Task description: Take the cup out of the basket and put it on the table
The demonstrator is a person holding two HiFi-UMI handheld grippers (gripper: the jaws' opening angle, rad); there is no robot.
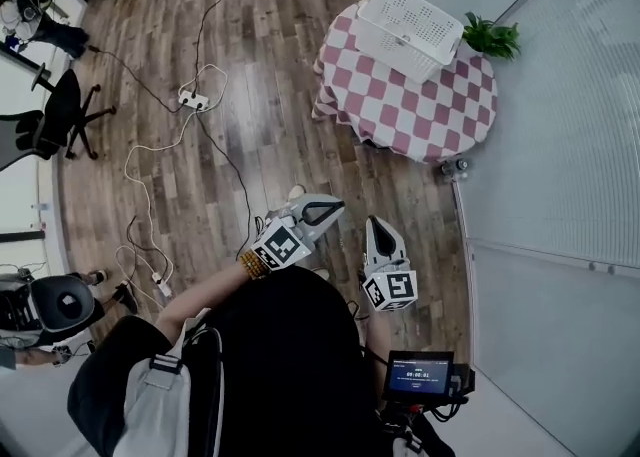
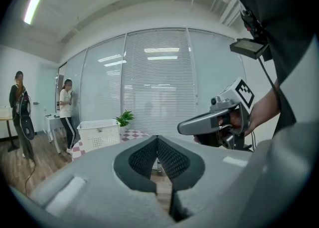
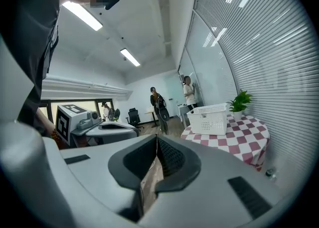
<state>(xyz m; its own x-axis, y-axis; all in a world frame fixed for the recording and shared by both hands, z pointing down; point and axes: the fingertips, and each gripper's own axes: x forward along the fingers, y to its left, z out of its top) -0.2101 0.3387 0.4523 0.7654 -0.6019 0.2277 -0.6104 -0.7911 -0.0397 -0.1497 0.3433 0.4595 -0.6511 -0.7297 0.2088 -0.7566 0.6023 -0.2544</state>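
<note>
Closest to us in each gripper view are the tool's own grey moulded jaws, faced with black, finely dimpled pads. We see the left tool (image 2: 157, 144) with its pads pressed together at the tip and nothing between them. The right tool (image 3: 157, 146) also has its jaws together and is empty. In the head view the left tool (image 1: 335, 208) and the right tool (image 1: 376, 221) are held side by side. Each carries a cube with square black-and-white markers.

At 1 o'clock, well apart from both tools, stands the round table (image 1: 440, 110), draped in a red-and-white checked cloth that hangs in soft folds. On it rests the basket (image 1: 410, 30), white plastic and rectangular, pierced all over with small holes. A leafy green plant (image 1: 490, 37) stands just beside it at 3 o'clock. We cannot make out the cup in any view.

Only the head view gives us the floor (image 1: 260, 95) of brown wood planks, with pale cables (image 1: 150, 205) looping at 10 o'clock and black office chairs (image 1: 60, 115) at 9 o'clock.

Only the gripper views give us the slatted blinds (image 2: 159, 77) behind glass and two people (image 3: 155, 103) standing beyond the table. In the left gripper view we find the right tool at 3 o'clock, gripped by a hand (image 2: 259, 117). In the right gripper view we find the left tool at 9 o'clock.
</note>
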